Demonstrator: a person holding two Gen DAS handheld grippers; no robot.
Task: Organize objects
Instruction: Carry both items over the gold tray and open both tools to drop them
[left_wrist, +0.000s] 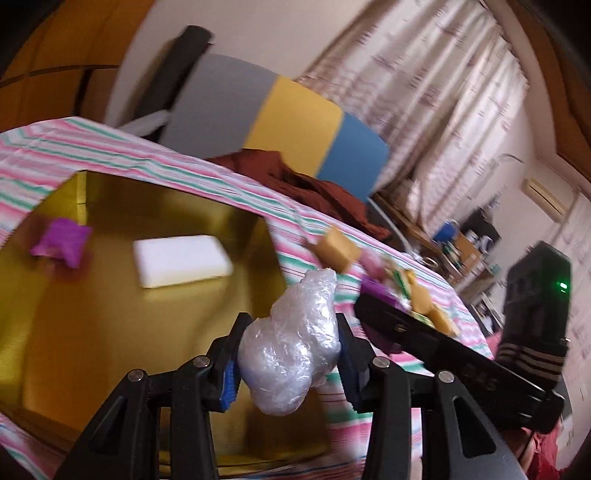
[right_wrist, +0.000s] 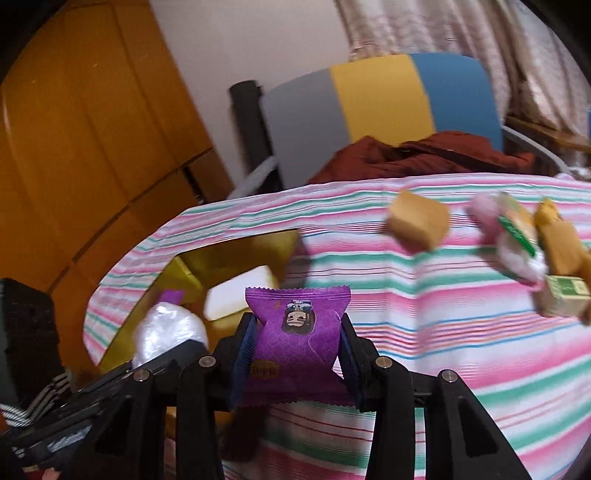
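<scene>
Purple crimped snack packet (right_wrist: 299, 332) bears a small cartoon face, blurred.

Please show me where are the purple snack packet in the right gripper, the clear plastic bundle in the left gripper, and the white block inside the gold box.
purple snack packet (right_wrist: 297, 332): right wrist view, middle of its front.
clear plastic bundle (left_wrist: 291, 343): left wrist view, centre of the crinkled wrap.
white block (left_wrist: 183, 260): left wrist view, its top face.

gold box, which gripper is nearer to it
Left. The left gripper, holding a clear plastic bundle, hangs over the gold box near its edge. The right gripper, holding a purple packet, is beside it, farther off.
</scene>
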